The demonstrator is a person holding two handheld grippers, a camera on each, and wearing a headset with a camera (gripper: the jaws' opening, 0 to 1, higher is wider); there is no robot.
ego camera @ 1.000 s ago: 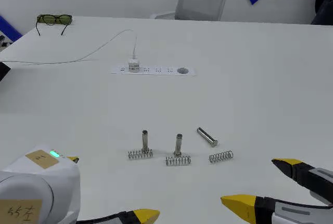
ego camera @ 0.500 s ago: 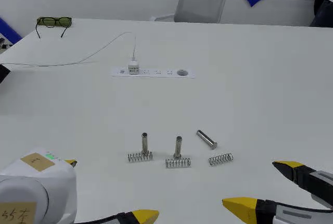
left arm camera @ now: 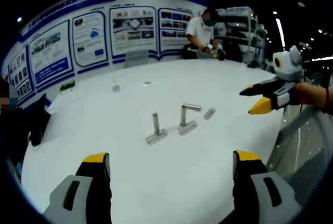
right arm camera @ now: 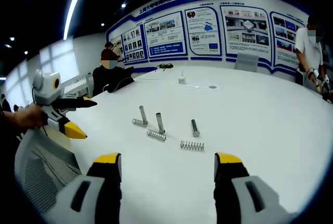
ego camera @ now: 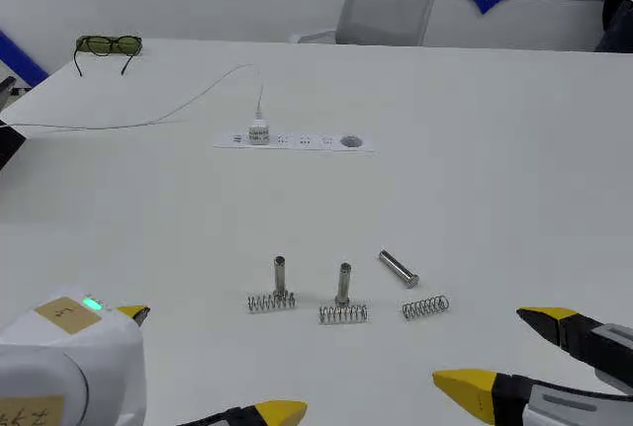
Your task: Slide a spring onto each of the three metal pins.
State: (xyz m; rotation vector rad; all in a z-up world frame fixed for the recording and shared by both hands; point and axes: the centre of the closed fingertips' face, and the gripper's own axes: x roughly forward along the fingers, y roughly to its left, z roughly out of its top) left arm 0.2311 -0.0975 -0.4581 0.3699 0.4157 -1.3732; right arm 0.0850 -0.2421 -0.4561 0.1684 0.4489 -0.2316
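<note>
Head view: left pin (ego camera: pixel 279 276) and middle pin (ego camera: pixel 344 283) stand upright on the white table (ego camera: pixel 475 149); right pin (ego camera: pixel 398 268) lies flat, head toward 4 o'clock. The left spring (ego camera: pixel 271 301) lies at the left pin's foot and the middle spring (ego camera: pixel 343 314) at the middle pin's foot. The right spring (ego camera: pixel 425 306) lies just beside the lying pin at its 5 o'clock. None is on a pin. The left gripper (ego camera: pixel 205 362) is at 7 o'clock of the pins, jaws wide, empty. The right gripper (ego camera: pixel 504 347) is at 5 o'clock, jaws wide, empty. The power strip (ego camera: pixel 294 139) is at 12 o'clock, well apart.
</note>
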